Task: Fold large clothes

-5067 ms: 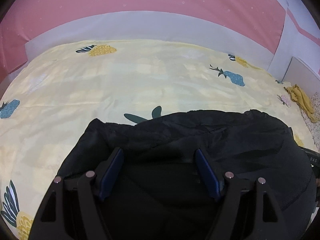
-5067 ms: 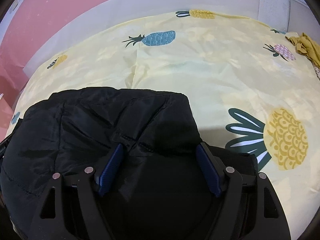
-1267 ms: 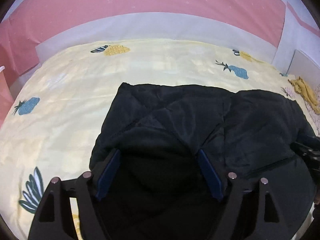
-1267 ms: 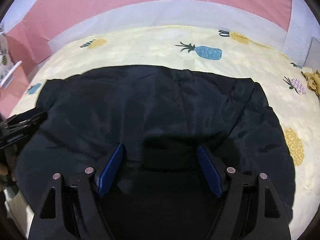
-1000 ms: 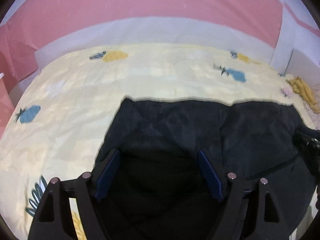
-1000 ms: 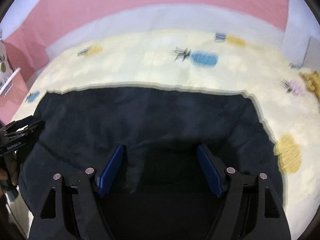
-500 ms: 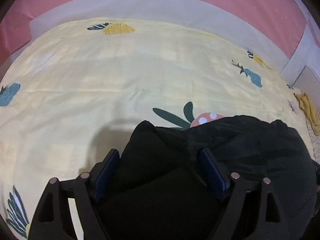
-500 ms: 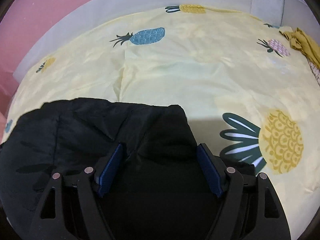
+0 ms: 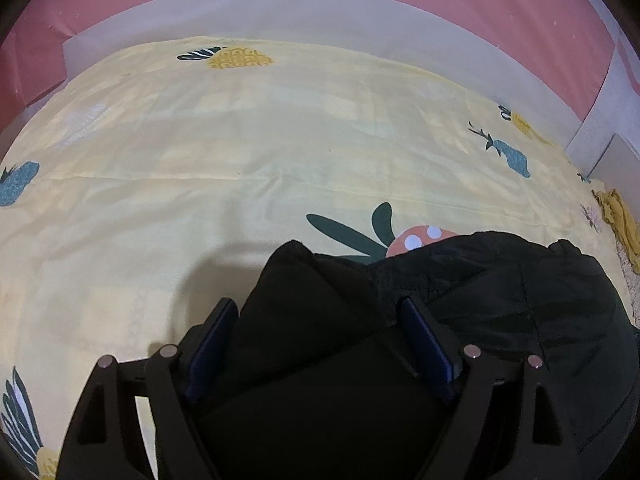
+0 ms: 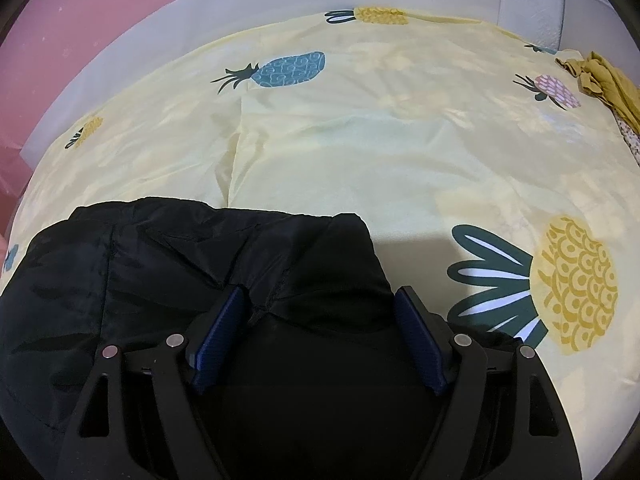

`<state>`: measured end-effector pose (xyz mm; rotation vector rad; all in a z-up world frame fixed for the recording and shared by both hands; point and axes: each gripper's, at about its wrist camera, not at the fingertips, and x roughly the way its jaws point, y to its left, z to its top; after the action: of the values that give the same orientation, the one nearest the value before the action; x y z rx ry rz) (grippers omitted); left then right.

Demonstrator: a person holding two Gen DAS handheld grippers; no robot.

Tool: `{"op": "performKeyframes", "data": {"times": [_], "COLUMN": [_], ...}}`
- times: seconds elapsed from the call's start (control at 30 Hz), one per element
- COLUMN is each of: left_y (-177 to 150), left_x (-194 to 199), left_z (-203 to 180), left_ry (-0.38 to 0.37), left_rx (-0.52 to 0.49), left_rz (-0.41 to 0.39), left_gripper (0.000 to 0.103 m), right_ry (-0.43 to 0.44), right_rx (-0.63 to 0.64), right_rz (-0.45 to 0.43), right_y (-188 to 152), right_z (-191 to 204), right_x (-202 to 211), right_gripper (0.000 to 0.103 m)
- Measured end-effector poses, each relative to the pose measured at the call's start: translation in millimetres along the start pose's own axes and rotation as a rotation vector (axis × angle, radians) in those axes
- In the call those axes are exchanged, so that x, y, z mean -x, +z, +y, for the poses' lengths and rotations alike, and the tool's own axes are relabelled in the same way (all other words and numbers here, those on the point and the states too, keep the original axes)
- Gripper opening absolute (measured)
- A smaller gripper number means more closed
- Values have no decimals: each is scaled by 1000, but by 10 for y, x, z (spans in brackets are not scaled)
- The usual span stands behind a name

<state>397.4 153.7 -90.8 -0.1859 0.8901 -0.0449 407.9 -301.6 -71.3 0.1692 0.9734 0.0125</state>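
Note:
A black padded jacket (image 9: 500,288) lies bunched on the yellow pineapple sheet (image 9: 240,140). My left gripper (image 9: 316,304) points down at the jacket's left corner. Its blue pads stand wide apart, and a loose mound of black cloth sits between them. In the right wrist view the same jacket (image 10: 160,248) spreads to the left. My right gripper (image 10: 320,292) is at the jacket's right corner, and a thick fold fills the gap between its pads and touches both. The jacket's near part is hidden under the grippers.
The bed sheet (image 10: 400,160) stretches far ahead of both grippers. A crumpled mustard cloth (image 10: 600,76) lies at the far right edge, also in the left wrist view (image 9: 618,220). A pale padded border (image 9: 320,12) and a pink wall close off the back.
A second ago the jacket was held up and spread wide. Both grippers came down with it and it now lies bunched on the sheet. The left jaws have widened slightly.

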Motion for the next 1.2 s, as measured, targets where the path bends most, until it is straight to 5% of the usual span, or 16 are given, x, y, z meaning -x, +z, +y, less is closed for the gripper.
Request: {"op": "performKeyframes", "data": {"times": [0.27, 0.43, 0.67, 0.8, 1.0, 1.2], "left_y": [42, 156, -63, -413, -435, -449], "left_x": [-19, 216, 1182, 1108, 698, 1001], "left_z": [23, 21, 209, 257, 362, 286], "left_ry": [-11, 8, -70, -87, -123, -68], "left_rx": [12, -18, -72, -76, 7, -10], "left_rz": [19, 32, -178, -145, -83, -121], "left_gripper": [87, 85, 84, 84, 87, 85], "right_ry": [-4, -12, 93, 85, 62, -9], "right_rx": [-14, -10, 12, 49, 45, 37], "right_rz": [-19, -43, -215, -144, -113, -149], "right_y": [8, 108, -379, -761, -731, -771], "right_z": [-13, -55, -263, -277, -363, -301], "right_x": [2, 410, 1302, 1139, 780, 1072], "right_gripper": [77, 77, 77, 67, 67, 67]}}
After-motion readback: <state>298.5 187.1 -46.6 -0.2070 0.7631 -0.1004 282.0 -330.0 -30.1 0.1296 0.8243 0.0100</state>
